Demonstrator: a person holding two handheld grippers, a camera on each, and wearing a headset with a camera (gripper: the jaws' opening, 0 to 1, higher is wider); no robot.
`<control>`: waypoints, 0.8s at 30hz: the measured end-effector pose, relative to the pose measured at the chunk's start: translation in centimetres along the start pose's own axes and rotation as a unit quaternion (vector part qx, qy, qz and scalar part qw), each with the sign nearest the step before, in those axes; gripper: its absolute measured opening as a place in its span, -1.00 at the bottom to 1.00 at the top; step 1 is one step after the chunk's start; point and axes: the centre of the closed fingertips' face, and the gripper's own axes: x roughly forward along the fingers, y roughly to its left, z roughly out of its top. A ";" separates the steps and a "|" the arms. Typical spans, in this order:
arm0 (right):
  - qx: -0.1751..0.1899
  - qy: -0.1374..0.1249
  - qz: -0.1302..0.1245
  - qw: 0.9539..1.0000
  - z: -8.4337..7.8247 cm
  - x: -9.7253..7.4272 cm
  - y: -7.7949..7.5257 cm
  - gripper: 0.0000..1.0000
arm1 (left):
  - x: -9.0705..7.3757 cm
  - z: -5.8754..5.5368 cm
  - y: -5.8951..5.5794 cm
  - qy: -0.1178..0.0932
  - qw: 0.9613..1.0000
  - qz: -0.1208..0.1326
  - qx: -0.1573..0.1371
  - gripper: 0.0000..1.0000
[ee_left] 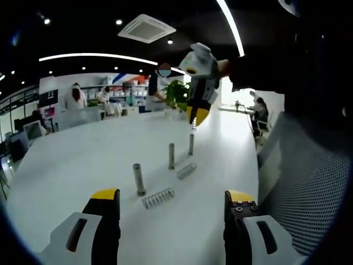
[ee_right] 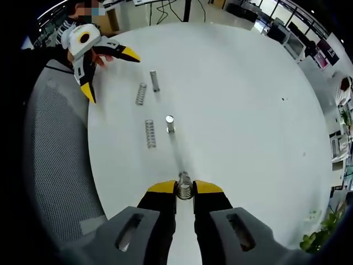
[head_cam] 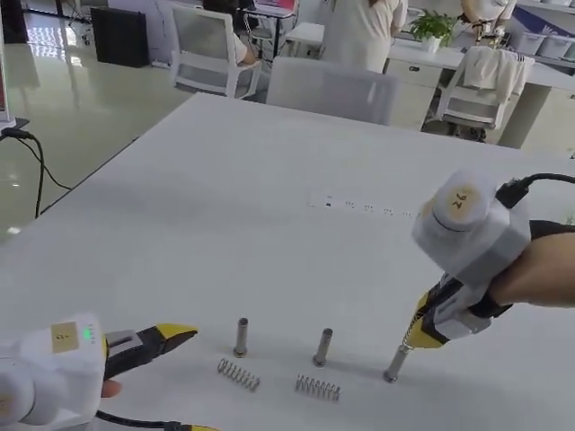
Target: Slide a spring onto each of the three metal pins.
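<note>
Over white desk (head_cam: 269, 206), right tool (ee_right: 185, 190) clenching spring (ee_right: 184, 186) at top of end pin (head_cam: 393, 364); left tool (ee_left: 172, 196) hanging released. Two loose springs (head_cam: 238, 374) lying beside other pins (head_cam: 241, 337). Risk: spring going down tilted, snagging, toppling pin.

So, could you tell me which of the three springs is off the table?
The spring pinched in the right hand-held gripper, at the end pin; the other two springs lie flat on the table.

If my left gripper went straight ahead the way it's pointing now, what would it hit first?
Probably the nearest loose spring on the table, roughly centred ahead of the left gripper, jaws open. The nearest pin stands just beyond, slightly left. Gripper height is unclear.
</note>
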 end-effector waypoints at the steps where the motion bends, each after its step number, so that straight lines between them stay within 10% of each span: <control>1: 0.002 0.000 0.002 1.000 0.0 0.1 0.0 -0.83 | 0.0 0.0 0.0 0.000 1.000 0.000 -0.001 0.46; 24: 0.007 0.005 0.002 1.000 -0.2 0.9 -0.4 -0.83 | -0.2 -0.3 -0.1 0.002 1.000 -0.003 -0.003 0.40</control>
